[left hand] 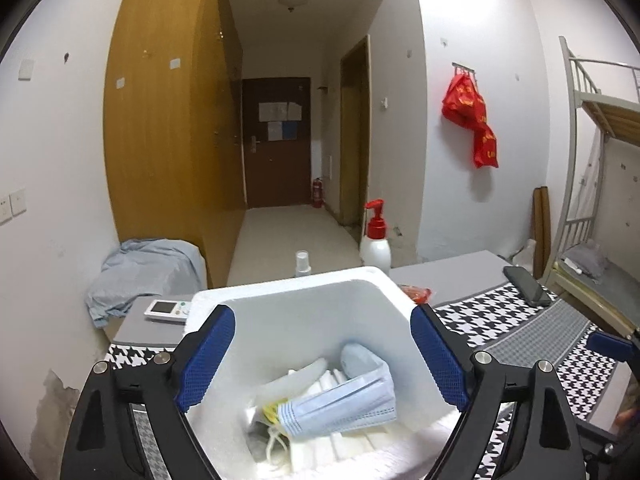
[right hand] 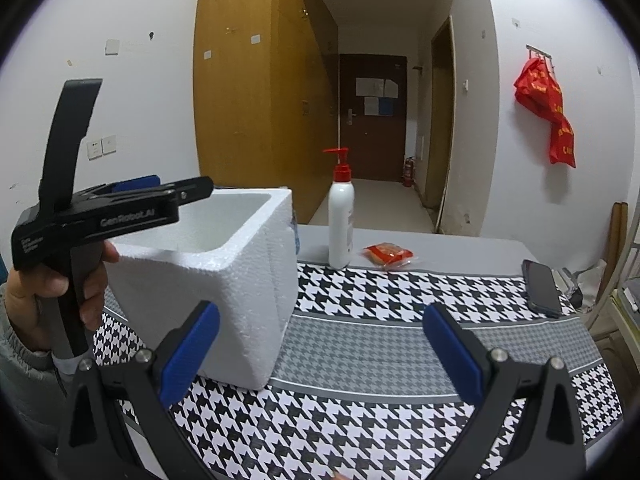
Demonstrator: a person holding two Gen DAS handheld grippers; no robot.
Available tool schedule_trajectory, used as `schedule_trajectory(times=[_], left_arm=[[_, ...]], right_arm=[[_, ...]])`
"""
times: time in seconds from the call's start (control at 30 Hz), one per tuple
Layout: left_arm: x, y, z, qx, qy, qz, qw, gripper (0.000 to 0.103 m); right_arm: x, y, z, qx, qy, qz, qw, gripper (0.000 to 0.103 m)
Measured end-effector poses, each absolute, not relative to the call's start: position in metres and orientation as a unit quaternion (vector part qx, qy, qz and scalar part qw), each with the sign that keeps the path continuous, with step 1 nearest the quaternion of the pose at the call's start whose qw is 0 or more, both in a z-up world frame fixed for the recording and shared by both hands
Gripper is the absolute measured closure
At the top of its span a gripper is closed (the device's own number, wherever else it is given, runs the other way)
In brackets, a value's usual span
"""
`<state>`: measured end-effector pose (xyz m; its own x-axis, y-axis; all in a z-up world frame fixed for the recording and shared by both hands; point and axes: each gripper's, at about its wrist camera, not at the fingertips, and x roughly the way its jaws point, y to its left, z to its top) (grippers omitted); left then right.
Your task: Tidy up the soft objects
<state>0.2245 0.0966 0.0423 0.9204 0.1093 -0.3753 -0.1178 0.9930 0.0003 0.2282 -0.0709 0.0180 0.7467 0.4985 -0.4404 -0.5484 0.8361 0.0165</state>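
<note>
White foam makes up the open box that sits directly under the left gripper, whose blue-padded fingers stand wide apart over the box mouth with nothing between them. Below and just ahead of those fingers, at the bottom of the box, a pale blue face mask lies on top of a loose heap of other masks and white soft pieces; the pads touch none of it. Beyond the left gripper's far side, past the box rim, stand a small clear spray bottle and a white pump bottle with a red top.

The right gripper is likewise spread wide and empty, hovering over the black-and-white houndstooth cloth. The foam box stands just to its left, its near corner close beside the left blue pad. Further left, a hand grips the handle of the other gripper above the box. Ahead of the right gripper stands the pump bottle, with a red packet beside it, and a dark phone lies off to the right.
</note>
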Motion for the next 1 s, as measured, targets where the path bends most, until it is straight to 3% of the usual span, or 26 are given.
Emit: schedule_trajectory(times=[0.4,0.63,1.0], left_arm=[[0.183,0.077,0.056,-0.014,0.163,0.087,0.983,0.012],[0.15,0.064,0.066,-0.017,0.146,0.102,0.984,0.001],[0.114,0.04,0.072,-0.005,0.139,0.113,0.984,0.001]], right_arm=[[0.216,-0.088,0.028,-0.058,0.199,0.274,0.939,0.0],[0.204,-0.103,0.037,-0.047,0.18,0.276,0.943,0.0],[0.174,-0.132,0.051,-0.03,0.156,0.271,0.949,0.0]])
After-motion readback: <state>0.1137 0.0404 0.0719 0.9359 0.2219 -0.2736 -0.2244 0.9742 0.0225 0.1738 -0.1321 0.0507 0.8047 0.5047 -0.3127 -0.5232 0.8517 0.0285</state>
